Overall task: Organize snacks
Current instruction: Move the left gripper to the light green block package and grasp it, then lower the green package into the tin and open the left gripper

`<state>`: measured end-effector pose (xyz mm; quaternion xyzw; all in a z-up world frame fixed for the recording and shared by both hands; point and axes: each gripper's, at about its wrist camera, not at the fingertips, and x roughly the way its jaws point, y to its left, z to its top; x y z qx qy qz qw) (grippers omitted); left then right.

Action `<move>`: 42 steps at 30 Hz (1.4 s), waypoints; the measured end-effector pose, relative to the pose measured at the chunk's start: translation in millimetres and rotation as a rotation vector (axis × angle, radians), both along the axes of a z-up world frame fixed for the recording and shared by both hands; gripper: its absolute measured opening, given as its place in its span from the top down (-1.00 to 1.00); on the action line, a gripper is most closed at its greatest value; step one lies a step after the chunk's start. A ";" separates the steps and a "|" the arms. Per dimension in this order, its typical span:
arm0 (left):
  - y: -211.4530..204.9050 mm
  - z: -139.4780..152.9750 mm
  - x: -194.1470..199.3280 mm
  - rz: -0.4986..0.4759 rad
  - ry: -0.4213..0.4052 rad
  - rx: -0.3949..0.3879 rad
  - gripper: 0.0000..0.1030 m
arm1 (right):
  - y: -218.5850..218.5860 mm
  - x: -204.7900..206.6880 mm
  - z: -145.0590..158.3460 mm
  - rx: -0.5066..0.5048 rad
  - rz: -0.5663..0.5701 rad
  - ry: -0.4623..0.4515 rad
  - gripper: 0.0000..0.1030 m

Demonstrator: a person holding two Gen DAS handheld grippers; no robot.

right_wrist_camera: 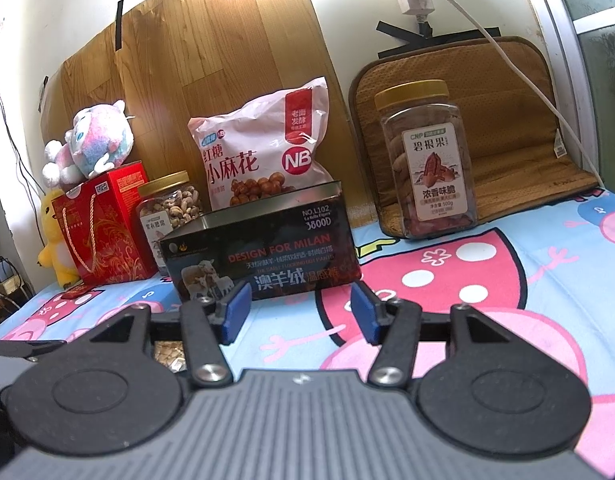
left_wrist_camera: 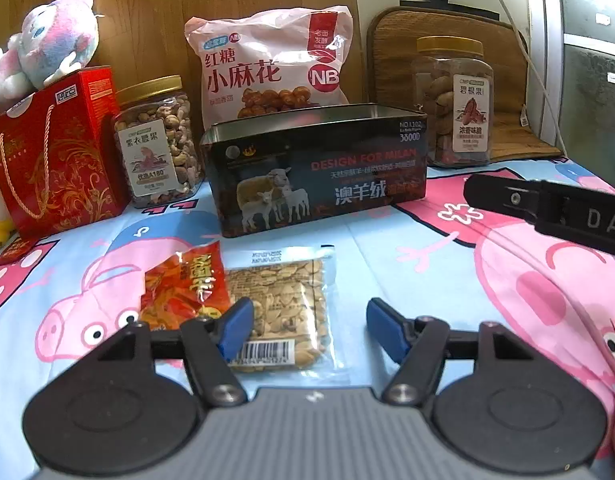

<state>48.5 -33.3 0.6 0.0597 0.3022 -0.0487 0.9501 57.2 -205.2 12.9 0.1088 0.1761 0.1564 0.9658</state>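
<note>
The left gripper (left_wrist_camera: pixel 309 330) tilts downward, jaws parted and holding nothing, over a clear nut packet (left_wrist_camera: pixel 281 312) lying flat on the cartoon cloth (left_wrist_camera: pixel 447 280). An orange snack packet (left_wrist_camera: pixel 185 292) touches it at 9 o'clock. At 12 o'clock stands the open black tin (left_wrist_camera: pixel 315 176). The right gripper (right_wrist_camera: pixel 299 310) points nearly level at that tin, jaws apart and empty.

Open cloth (right_wrist_camera: pixel 447 344) before the tin (right_wrist_camera: pixel 267 248).
</note>
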 end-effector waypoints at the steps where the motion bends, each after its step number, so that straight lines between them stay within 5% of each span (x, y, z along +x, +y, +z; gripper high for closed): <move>1: -0.1 0.1 0.0 -0.001 0.000 0.000 -0.25 | 0.0 0.2 -0.1 -0.001 0.001 0.000 -0.13; 10: 6.0 3.4 -7.5 -0.031 -0.002 -0.045 -0.26 | 0.3 0.8 -0.2 -0.004 0.006 0.004 -0.14; 18: 59.7 23.0 -74.7 -0.165 -0.059 -0.171 -0.26 | 1.5 3.9 0.0 -0.015 0.028 0.015 -0.16; 24: 129.0 27.5 -96.2 -0.058 -0.012 -0.271 -0.26 | 25.1 -15.8 -1.7 0.008 0.312 0.103 -0.17; 30: 157.5 22.2 -80.6 -0.025 0.052 -0.347 -0.26 | 87.3 -61.2 0.5 -0.159 0.613 0.108 -0.20; 37: 140.5 10.2 -54.7 -0.069 0.117 -0.367 -0.27 | 133.0 -74.2 -9.0 -0.357 0.700 0.131 -0.22; 42: 117.8 8.0 -58.0 -0.117 0.123 -0.349 -0.17 | 112.8 -72.3 -7.3 -0.336 0.696 0.139 0.12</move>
